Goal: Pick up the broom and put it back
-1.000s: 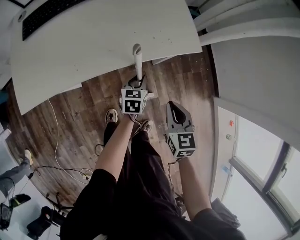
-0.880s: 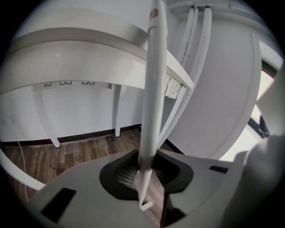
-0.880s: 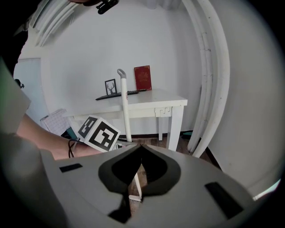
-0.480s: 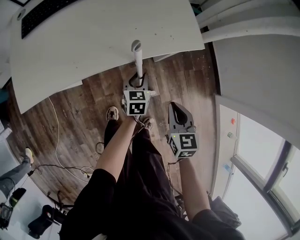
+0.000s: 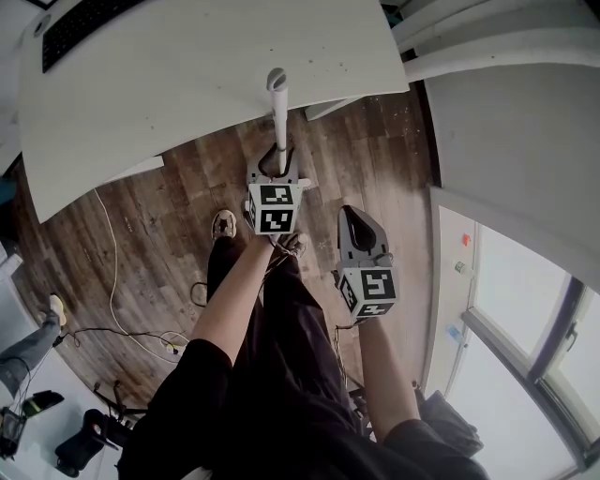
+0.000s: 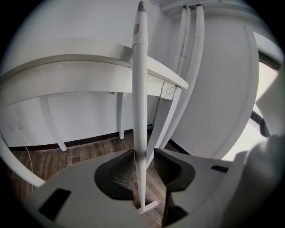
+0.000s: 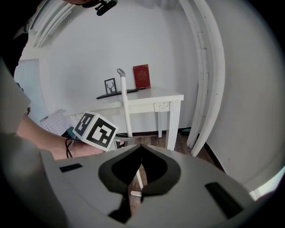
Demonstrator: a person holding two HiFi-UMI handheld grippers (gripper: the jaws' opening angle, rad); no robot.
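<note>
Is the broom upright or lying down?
Upright: the broom stands nearly vertical, head on the floor, handle top by the desk edge.

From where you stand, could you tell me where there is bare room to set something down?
The white table is bare between the keyboard at its far-left corner and the broom at its near edge. Floor right of the broom is bare. Cables and shoes crowd the left.

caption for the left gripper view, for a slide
Left gripper, jaws having just opened, around the upright white broom handle, with a white desk and wood floor behind.
</note>
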